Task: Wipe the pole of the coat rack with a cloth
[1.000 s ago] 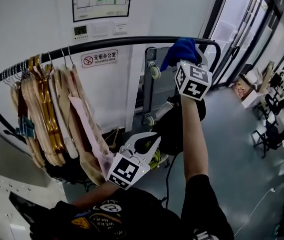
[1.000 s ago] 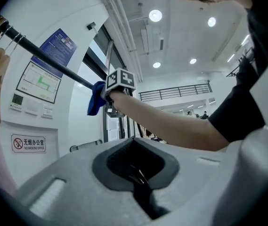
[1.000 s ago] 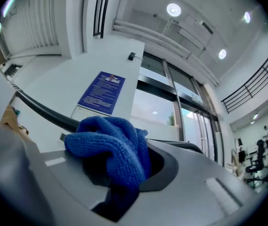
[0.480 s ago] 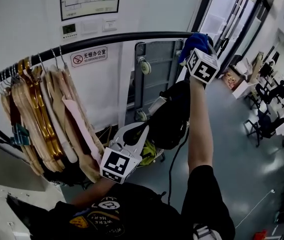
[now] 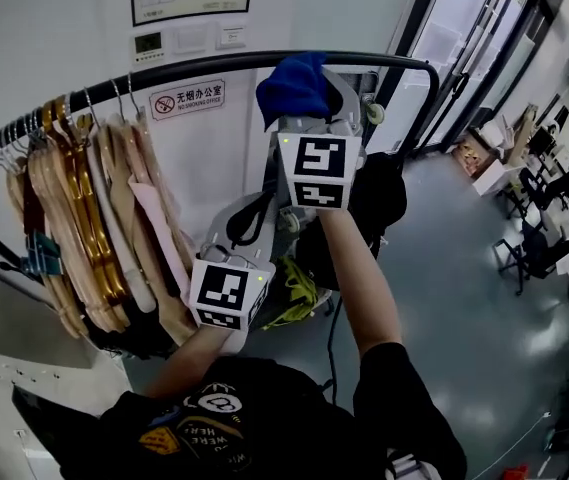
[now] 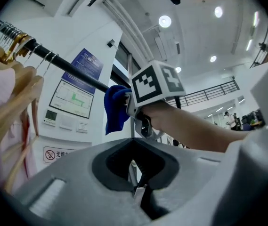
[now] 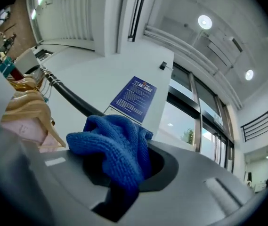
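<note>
At the pole (image 5: 164,72), right tool (image 7: 124,180) gripping cloth (image 7: 117,142) — left tool (image 6: 139,192) closed

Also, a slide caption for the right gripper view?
Right gripper holds a blue microfibre cloth at the black metal pole.

The right gripper (image 5: 309,103) has slid the cloth (image 5: 289,86) leftward along the pole (image 5: 204,65).
</note>
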